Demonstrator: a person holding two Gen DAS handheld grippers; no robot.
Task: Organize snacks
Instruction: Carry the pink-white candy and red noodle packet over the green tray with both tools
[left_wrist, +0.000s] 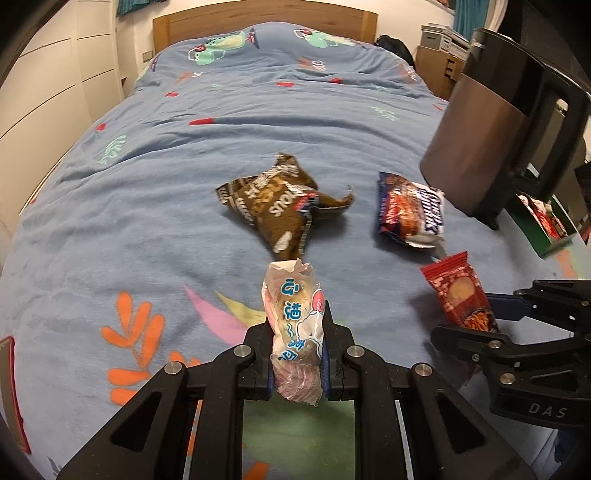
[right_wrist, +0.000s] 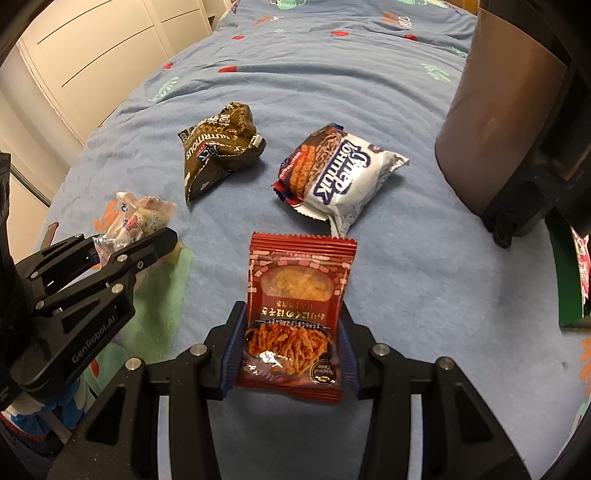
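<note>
Left gripper (left_wrist: 297, 354): pressed tight on a pale clear-wrapped snack (left_wrist: 295, 325), which stood up between the pads, lifted off the bedspread (left_wrist: 147, 206).
Right gripper (right_wrist: 290, 350): pinching a red noodle-snack packet (right_wrist: 299, 310) by its two side edges, packet upright and facing the camera, jaws part-way apart around its width.
Still on the bed: a crumpled brown bag (left_wrist: 273, 206) near the middle of the bedspread and a white-and-red packet (left_wrist: 408, 210) just beside it toward the right edge; the two lay apart, not touching.
Container: a green box (right_wrist: 570, 291) at the right edge of the bed, with red wrappers inside; it was probably the destination, though that was a judgement.
Obstacle: a dark brown bin-like thing (right_wrist: 491, 122) stood near the right edge, beside the box.
Step in hand: carrying both held snacks toward the box, I judged.
Doing it well: keep both grips firm, bring one packet over the box at a time so the grippers did not collide, skirt the brown thing, lower inside the walls before releasing.
Risk: the thin pale wrapper could slip.
</note>
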